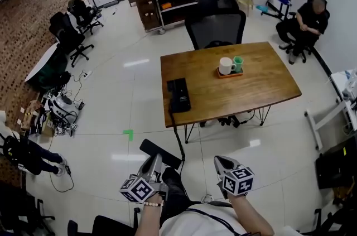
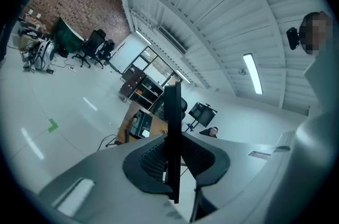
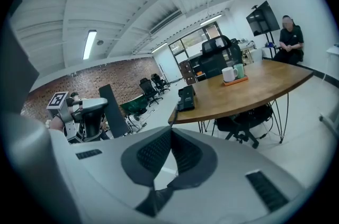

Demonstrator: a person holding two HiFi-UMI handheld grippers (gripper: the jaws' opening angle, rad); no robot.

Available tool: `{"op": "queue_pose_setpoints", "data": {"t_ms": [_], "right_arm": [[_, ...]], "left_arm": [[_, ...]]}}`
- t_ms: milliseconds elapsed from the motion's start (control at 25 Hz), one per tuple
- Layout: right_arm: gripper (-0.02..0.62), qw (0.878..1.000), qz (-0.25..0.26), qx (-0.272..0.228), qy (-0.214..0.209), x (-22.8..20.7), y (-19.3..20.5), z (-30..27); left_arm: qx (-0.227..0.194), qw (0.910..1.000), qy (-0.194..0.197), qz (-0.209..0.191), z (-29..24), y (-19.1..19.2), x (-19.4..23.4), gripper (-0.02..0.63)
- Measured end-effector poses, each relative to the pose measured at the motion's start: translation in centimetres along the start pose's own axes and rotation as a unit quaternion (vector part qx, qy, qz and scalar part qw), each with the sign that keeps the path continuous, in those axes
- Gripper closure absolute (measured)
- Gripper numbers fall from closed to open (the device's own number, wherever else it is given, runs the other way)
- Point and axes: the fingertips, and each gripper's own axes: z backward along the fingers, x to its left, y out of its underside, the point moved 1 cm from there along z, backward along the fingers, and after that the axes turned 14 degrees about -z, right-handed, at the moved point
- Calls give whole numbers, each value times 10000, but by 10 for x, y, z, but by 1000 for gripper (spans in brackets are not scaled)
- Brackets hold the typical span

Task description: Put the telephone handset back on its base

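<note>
Now we have the handset (image 2: 172,112) clamped edge-on in the left gripper (image 1: 158,159), well short of the table (image 1: 256,87). The right gripper (image 1: 221,162) is closed on nothing. We should carry the handset level to the base (image 1: 178,95) at the table's near left corner. The mug (image 1: 226,66) sits mid-table and the chair (image 1: 216,25) beyond it, neither in the way.

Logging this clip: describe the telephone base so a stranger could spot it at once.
Find the wooden table mid-room. At its left edge lies the telephone base, flat and black, a cord hanging off the edge by it. The table's only other things, a white mug and a green cup on a tray, stand upright near the middle.
</note>
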Motion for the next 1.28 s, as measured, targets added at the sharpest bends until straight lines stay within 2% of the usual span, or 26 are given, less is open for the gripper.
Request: {"op": "queue_pose_setpoints", "data": {"t_ms": [200, 400, 680, 840, 960, 1160, 1280], "right_arm": [[594, 9999, 0, -81, 123, -3, -25, -40], [594, 9992, -88, -209, 320, -2, -59, -83], [594, 9970, -236, -238, 701, 2, -98, -136], [594, 9954, -301, -253, 877, 0, -116, -161], [594, 9945, -327, -277, 957, 1, -129, -179], [594, 9949, -272, -225, 949, 12, -137, -209], [594, 9948, -259, -204, 967, 16, -137, -218]], "left_arm": [[150, 9996, 245, 8, -48, -10, 28, 534], [532, 9961, 707, -19, -106, -24, 61, 534], [1082, 9843, 1395, 74, -180, -43, 101, 534], [1358, 9770, 1640, 105, -214, -41, 116, 534], [1604, 9684, 1903, 175, -237, -36, 125, 534], [2001, 9471, 2481, 377, -274, -25, 135, 534], [2167, 9367, 2702, 506, -290, -14, 141, 534]]}}
